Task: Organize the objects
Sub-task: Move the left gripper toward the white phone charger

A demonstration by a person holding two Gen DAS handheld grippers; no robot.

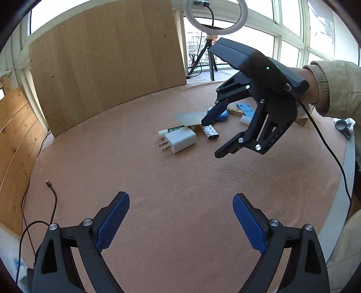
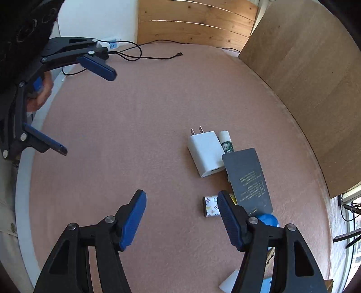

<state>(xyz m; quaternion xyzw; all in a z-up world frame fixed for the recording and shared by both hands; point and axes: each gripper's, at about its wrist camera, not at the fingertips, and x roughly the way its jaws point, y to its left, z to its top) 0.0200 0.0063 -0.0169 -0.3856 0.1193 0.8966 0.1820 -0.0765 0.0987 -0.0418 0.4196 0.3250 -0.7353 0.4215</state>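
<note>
Left gripper hung over bare cloth near the front of the worktop, jaws spread wide, nothing between them. Right gripper pointed steeply down beside the clutter, jaws part open and released, gripping nothing; its right pad sat in front of a small patterned white cylinder with black end, and I couldn't tell whether it touched.

Task things lay in one loose cluster towards the right half of the round worktop: white two-prong plug charger flat on its side, a white-capped green-label tube just beside it, a dark grey printed card overlapping the heap, a blue round object partly hidden behind the right gripper. In the left view, blue plastic pieces and a light wooden piece sat further back. Likely judgement: unsorted pile, organizing barely begun, right gripper lined up for the first pick, left kept clear and ready.

Surface was pinkish-brown felt-like cloth over a round top with a white rim. A black cable with loose connector trailed across the far edge. A plywood board leaned behind; windows, a ring light on tripod, and wood panelling surrounded. A beige sleeve held the right gripper.
</note>
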